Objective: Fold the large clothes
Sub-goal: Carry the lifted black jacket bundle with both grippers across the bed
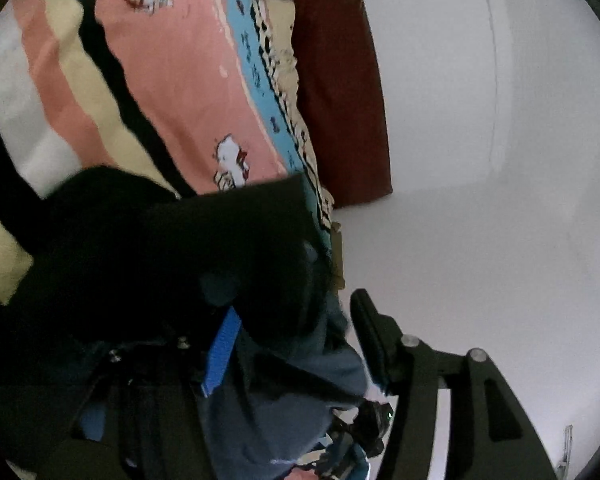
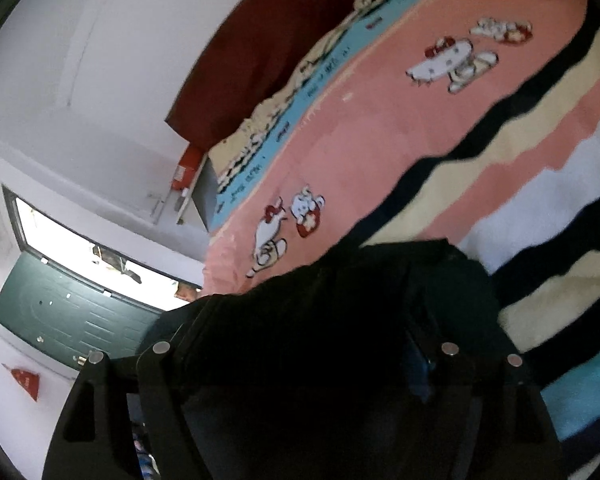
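Black cloth [image 2: 360, 320] is draped over the right tool [image 2: 320, 360], whose fingertips are hidden; the left tool [image 1: 296, 340] is seen spread wide, one finger buried.

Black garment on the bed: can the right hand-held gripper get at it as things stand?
Probably yes. The black garment lies bunched right in front of the right hand-held gripper, nothing between them, on the striped blanket.
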{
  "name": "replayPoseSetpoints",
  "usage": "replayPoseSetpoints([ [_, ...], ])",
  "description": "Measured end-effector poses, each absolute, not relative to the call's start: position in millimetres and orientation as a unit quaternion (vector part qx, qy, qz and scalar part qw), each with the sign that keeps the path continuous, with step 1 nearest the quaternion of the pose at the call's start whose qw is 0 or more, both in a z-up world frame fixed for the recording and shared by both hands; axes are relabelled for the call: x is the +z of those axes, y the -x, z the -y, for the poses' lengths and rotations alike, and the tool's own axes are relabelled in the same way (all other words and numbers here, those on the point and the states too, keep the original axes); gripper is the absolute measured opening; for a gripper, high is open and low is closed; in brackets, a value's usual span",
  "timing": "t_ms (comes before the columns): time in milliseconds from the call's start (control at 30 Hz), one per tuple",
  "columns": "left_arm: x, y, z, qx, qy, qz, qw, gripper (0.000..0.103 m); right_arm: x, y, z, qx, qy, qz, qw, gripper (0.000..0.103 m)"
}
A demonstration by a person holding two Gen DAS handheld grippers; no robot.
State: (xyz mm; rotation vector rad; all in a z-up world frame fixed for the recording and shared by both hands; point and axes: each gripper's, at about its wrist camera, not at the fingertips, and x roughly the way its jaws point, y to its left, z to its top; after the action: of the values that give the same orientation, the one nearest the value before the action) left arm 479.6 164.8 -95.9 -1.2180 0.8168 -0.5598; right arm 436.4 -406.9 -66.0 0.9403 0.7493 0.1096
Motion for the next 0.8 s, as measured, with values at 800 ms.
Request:
replayPoseSetpoints([
  [800, -65, -450, 37, -0.21, 0.084, -0.443, 0.868, 0.054, -18, -428, 248, 0.09, -0.076, -0.393, 0.912, 0.078],
])
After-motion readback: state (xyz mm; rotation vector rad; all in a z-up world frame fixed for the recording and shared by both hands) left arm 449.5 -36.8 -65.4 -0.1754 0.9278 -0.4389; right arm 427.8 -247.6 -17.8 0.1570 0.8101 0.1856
